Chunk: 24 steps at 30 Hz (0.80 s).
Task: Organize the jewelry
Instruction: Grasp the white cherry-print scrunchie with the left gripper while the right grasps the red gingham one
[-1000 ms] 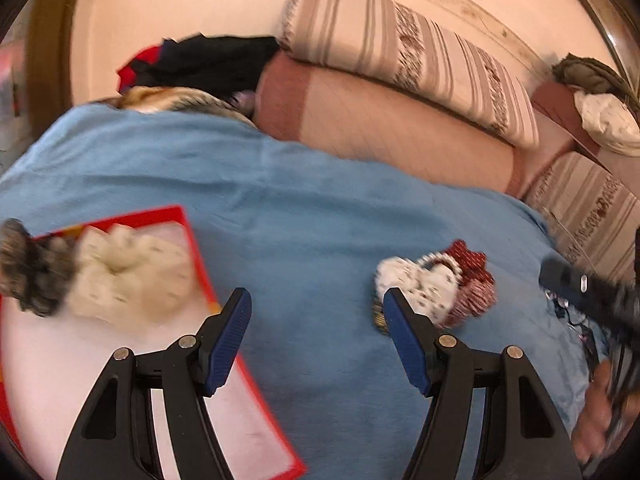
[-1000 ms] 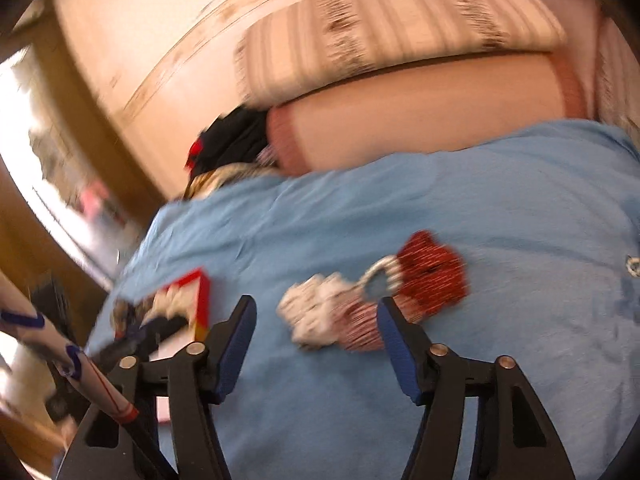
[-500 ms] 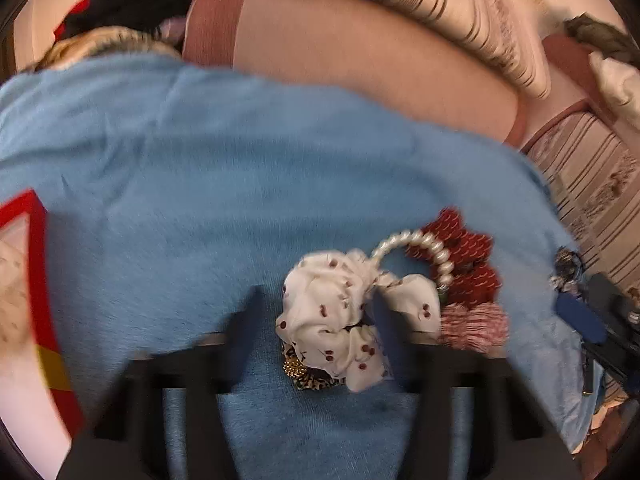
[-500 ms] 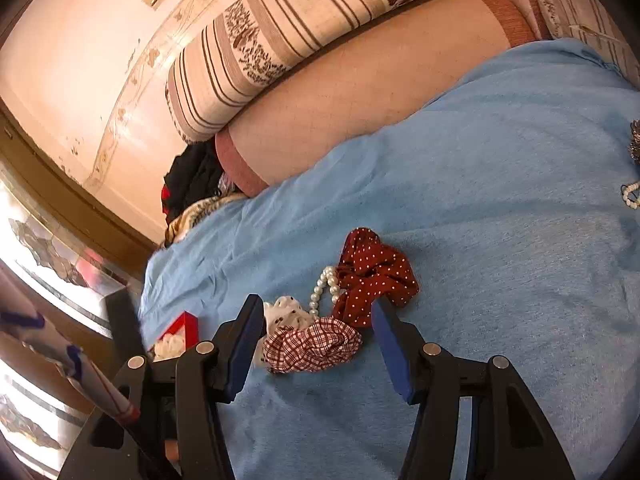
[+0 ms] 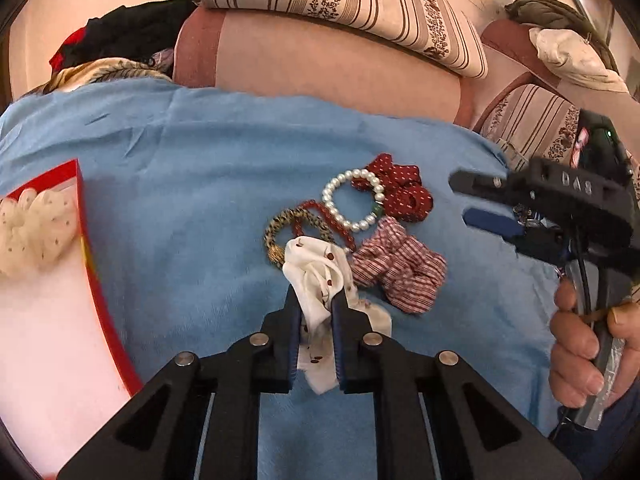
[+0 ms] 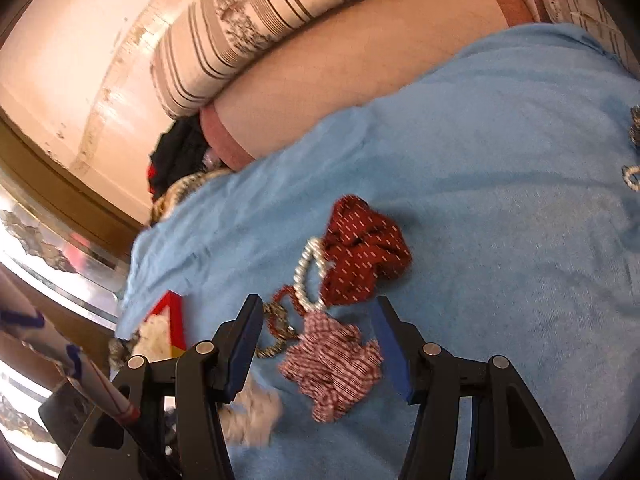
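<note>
My left gripper [image 5: 316, 304] is shut on a white scrunchie with red dots [image 5: 320, 276], on the blue cloth [image 5: 200, 184]. Just beyond it lie a checked red scrunchie [image 5: 400, 268], a dark red dotted scrunchie [image 5: 400, 192], a pearl bracelet [image 5: 352, 200], a red bead bracelet [image 5: 332, 220] and a gold patterned ring band [image 5: 292, 224]. My right gripper [image 6: 320, 320] is open, its jaws either side of the checked red scrunchie [image 6: 332, 364], with the dark red scrunchie [image 6: 364, 256] and the pearl bracelet [image 6: 308, 276] beyond. It also shows in the left wrist view [image 5: 480, 200].
A red-rimmed white tray [image 5: 92, 272] at the left holds a cream scrunchie [image 5: 32, 224]. Striped cushions [image 5: 340, 4] and a pink bolster [image 5: 320, 68] line the back. More jewelry [image 6: 632, 160] lies at the right edge of the cloth.
My left gripper moved from the tray to the pile and closed on the white scrunchie. My right gripper moved in over the checked red scrunchie, still open.
</note>
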### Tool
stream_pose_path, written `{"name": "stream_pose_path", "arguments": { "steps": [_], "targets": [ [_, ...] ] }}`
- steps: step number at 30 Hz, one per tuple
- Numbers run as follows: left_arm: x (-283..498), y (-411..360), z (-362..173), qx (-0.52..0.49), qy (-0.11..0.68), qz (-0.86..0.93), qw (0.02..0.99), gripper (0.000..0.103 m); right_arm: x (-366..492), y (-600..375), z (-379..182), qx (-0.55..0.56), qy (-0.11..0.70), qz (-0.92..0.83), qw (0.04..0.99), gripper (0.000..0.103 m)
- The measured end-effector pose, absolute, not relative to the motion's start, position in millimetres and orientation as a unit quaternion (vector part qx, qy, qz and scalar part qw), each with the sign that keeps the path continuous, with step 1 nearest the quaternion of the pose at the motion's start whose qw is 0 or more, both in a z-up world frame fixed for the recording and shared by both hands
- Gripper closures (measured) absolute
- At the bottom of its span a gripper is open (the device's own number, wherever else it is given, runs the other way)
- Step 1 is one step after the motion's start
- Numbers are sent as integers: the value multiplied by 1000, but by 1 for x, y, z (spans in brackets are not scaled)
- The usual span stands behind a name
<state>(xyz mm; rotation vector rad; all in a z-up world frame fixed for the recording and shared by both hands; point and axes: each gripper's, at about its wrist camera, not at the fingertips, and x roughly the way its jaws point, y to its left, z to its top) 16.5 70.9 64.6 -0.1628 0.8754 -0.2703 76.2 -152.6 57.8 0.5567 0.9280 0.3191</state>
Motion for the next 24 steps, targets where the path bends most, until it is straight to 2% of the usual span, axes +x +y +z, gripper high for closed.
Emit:
{"name": "stream_pose_path", "arguments": {
  "steps": [1, 2, 4, 15, 16, 17, 19, 24],
  "targets": [
    [20, 74, 60, -86, 427, -132, 891, 85, 76, -151, 55, 256, 448, 143, 845, 41],
    [23, 76, 56, -92, 434, -134, 886, 73, 76, -150, 51, 246, 459, 133, 843, 41],
    [31, 78, 46, -97, 451, -132, 877, 63, 76, -146, 43, 238, 471, 132, 839, 41],
    [41, 69, 36, -64, 458, -130, 877, 61, 82, -113, 7, 191, 530, 135, 815, 42],
    [42, 67, 35, -62, 458, -128, 877, 61, 82, -109, 5, 185, 531, 135, 816, 45],
    [42, 66, 34, -58, 458, -124, 878, 71, 82, -107, 5, 177, 530, 135, 818, 65],
    [43, 64, 34, -42, 456, -114, 882, 88, 80, -101, 7, 161, 527, 134, 823, 87],
    [39, 72, 43, -52, 442, -107, 889, 89, 73, -107, 28, 163, 493, 143, 843, 90]
  ]
}}
